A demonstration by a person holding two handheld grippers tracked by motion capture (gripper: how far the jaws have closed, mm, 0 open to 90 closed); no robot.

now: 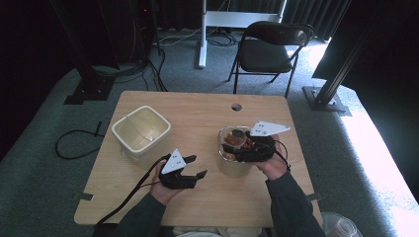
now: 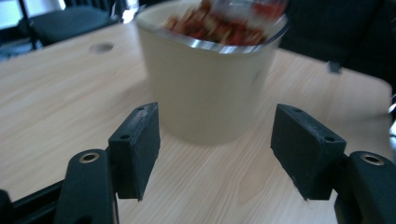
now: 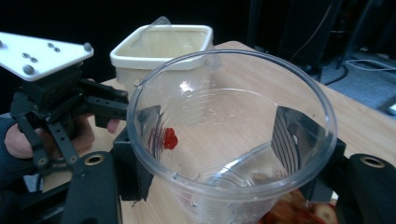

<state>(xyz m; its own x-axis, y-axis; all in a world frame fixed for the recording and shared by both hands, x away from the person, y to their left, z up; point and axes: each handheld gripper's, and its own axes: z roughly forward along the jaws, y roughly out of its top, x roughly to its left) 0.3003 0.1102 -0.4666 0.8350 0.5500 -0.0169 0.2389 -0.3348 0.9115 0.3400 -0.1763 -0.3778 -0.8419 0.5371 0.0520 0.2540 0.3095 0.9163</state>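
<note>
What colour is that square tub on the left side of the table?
Cream-white: the square plastic tub shows best in the high view, on the wooden table.

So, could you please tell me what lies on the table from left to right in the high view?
Square cream tub → left claw → round container of food → right claw holding a clear plastic cup.

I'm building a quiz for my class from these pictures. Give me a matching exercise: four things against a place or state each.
Things:
1. left gripper
2. right gripper
3. clear plastic cup
4. square cream tub

States:
a. tipped over the round container
b. jaws open, nothing between them
c. on the table's left part
d. clamped on a cup

Pairs: 1-b, 2-d, 3-a, 4-c
</note>
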